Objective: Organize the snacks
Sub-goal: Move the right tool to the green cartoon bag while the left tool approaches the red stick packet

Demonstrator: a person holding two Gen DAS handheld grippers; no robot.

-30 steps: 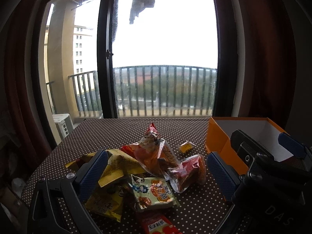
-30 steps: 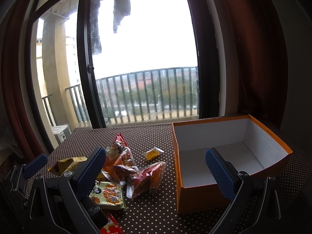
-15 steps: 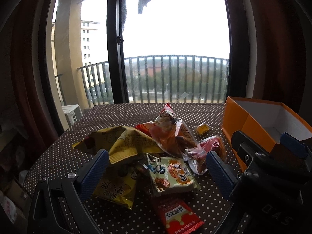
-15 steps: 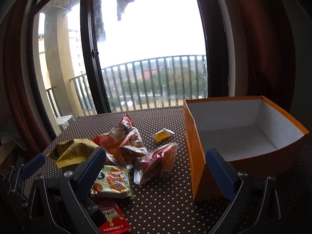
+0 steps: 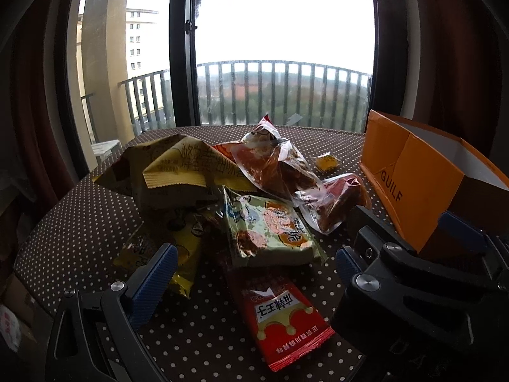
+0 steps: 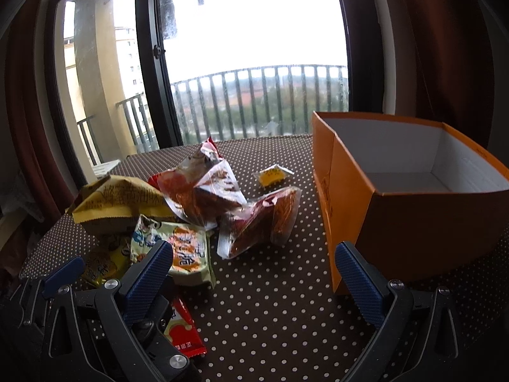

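A heap of snack packets lies on the dotted brown tablecloth [image 5: 79, 222]. A red packet [image 5: 283, 315] lies nearest, between my left gripper's [image 5: 251, 269] open fingers. Behind it are a green packet [image 5: 270, 232], yellow bags [image 5: 178, 172], clear red bags [image 5: 276, 162] and a small yellow sachet [image 5: 326, 161]. An open, empty orange box [image 6: 410, 191] stands to the right. My right gripper [image 6: 254, 270] is open and empty, low over the cloth between the heap and the box. The green packet [image 6: 181, 251] sits by its left finger.
A balcony door with railing [image 6: 254, 102] lies beyond the table's far edge. Dark red curtains [image 6: 445, 47] hang on both sides. The right gripper's body [image 5: 413, 286] shows at the right of the left wrist view, in front of the box [image 5: 413, 172].
Both grippers have moved forward and lower toward the heap. The packets and the box now look larger and nearer. Both stay open and empty.
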